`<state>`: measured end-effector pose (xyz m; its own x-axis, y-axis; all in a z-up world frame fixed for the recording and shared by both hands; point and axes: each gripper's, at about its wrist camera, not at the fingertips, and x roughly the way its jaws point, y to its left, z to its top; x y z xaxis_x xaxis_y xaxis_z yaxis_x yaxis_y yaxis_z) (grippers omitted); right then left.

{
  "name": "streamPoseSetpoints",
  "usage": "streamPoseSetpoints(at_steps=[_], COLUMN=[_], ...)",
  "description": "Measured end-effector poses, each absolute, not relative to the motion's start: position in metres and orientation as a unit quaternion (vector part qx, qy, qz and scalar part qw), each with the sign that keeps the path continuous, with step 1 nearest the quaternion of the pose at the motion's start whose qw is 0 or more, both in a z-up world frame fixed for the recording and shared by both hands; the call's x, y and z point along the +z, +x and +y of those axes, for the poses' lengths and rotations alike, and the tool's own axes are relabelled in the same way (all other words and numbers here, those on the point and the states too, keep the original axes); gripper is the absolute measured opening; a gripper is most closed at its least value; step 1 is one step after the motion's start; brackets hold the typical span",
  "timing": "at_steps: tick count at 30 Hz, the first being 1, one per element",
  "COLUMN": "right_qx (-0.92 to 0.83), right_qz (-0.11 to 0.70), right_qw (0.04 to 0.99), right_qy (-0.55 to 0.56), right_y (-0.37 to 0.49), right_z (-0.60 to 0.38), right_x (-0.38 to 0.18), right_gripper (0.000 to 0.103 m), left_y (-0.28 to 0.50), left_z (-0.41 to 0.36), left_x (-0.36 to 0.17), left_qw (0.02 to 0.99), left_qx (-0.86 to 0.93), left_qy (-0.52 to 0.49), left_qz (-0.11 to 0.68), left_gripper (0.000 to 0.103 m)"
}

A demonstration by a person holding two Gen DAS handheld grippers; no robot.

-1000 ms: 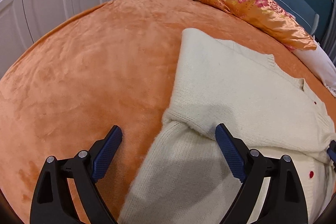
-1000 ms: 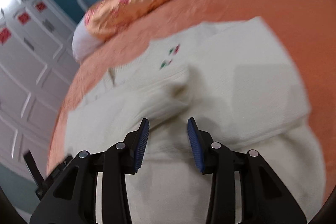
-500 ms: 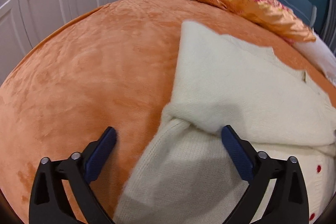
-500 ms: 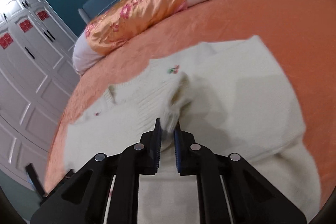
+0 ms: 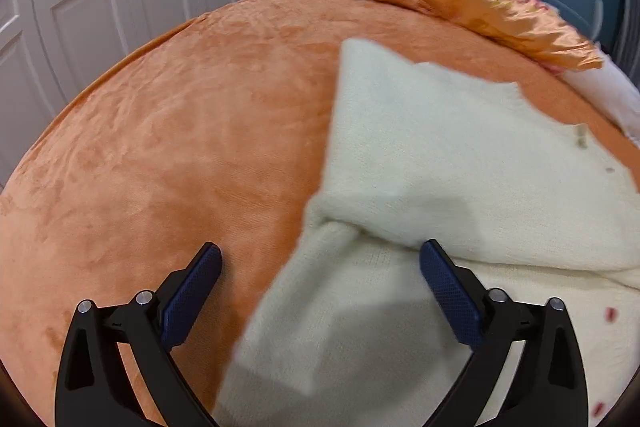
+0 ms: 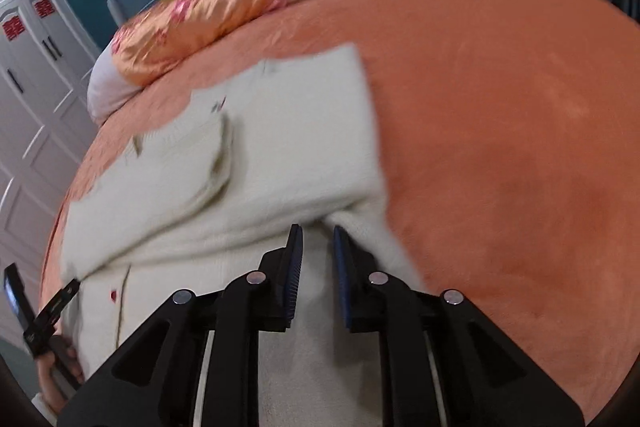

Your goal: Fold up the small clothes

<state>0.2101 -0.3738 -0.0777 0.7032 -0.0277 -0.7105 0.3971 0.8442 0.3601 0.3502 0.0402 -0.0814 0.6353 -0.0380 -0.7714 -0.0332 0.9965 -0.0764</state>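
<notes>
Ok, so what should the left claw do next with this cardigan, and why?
Probably lower the left claw and close on the sleeve. Its jaws, just opened wide, straddle the sleeve's edge, and the sleeve lies unfolded on the orange bedspread.

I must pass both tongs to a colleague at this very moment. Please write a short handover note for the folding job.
Left tongs: wide open, empty, over the cream cardigan's side edge, where it meets the orange bedcover.
Right tongs: nearly shut, and the jaws have just opened slightly. Knit shows in the narrow gap, but the blur hides whether it is gripped.
Done: one layer is folded across the cardigan's body.
Left: probably check the right grip, then finish the remaining folds.
</notes>
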Motion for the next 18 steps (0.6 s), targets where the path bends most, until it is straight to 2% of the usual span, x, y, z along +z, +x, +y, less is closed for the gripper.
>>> streamPoseSetpoints(at_steps=[5,10,15,18], right_qx=[-0.097,-0.065,-0.072,-0.073], right_qz=[0.367,0.363,0.363,0.347], right_qw=[0.888,0.875,0.876,0.886], right_qy=[0.261,0.313,0.310,0.298], right_y=[0.209,0.210,0.224,0.223], right_z=[-0.377,-0.379,-0.378,-0.380], right_x=[-0.077,-0.086,-0.084,-0.074], right_gripper=[0.021,0.032,0.031,0.025], left_y=[0.326,0.330,0.352,0.359], left_z=[0.020,-0.061,-0.102,-0.105], left_x=[-0.041,-0.051,-0.086,-0.086], left_qw=[0.911,0.872,0.873,0.888], left_qx=[-0.064,-0.176,-0.145,-0.123], left_qy=[-0.094,-0.089,-0.060,-0.026], left_qz=[0.397,0.447,0.463,0.442], left_gripper=[0.097,0.098,0.097,0.097])
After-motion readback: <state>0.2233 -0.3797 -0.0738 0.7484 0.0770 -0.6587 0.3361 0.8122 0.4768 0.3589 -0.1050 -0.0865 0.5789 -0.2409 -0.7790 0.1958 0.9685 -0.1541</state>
